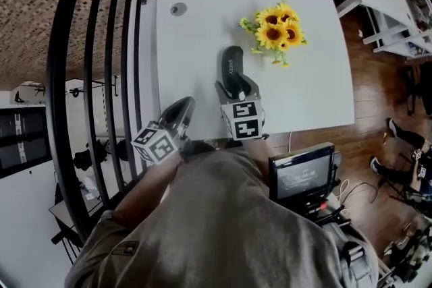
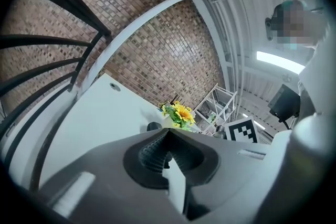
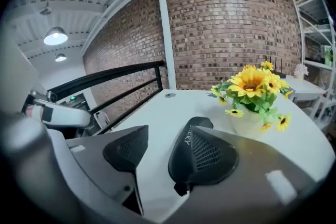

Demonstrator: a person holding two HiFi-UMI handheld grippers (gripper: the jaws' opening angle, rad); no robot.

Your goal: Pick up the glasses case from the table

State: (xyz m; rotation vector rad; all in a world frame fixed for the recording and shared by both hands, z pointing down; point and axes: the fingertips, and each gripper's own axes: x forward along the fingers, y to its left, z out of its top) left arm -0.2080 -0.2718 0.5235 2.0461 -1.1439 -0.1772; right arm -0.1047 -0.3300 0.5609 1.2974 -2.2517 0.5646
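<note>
Though black, a smooth oblong glasses case (image 1: 232, 68).

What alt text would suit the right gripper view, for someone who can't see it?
The right gripper holds its jaws apart above a white table, a dark glasses case lying just beyond them. Sunflowers sit at right before a brick wall.

The glasses case (image 1: 231, 67) lies about mid-table (image 1: 317, 91). The flowers (image 1: 275, 29) stand just behind it to the right, and a round cable cap (image 1: 178, 9) sits far back-left of it. The right gripper (image 1: 236, 88) is at its near end, the left gripper (image 1: 181, 114) is near-left of it, and the railing (image 1: 101, 50) runs well off to its left.
</note>
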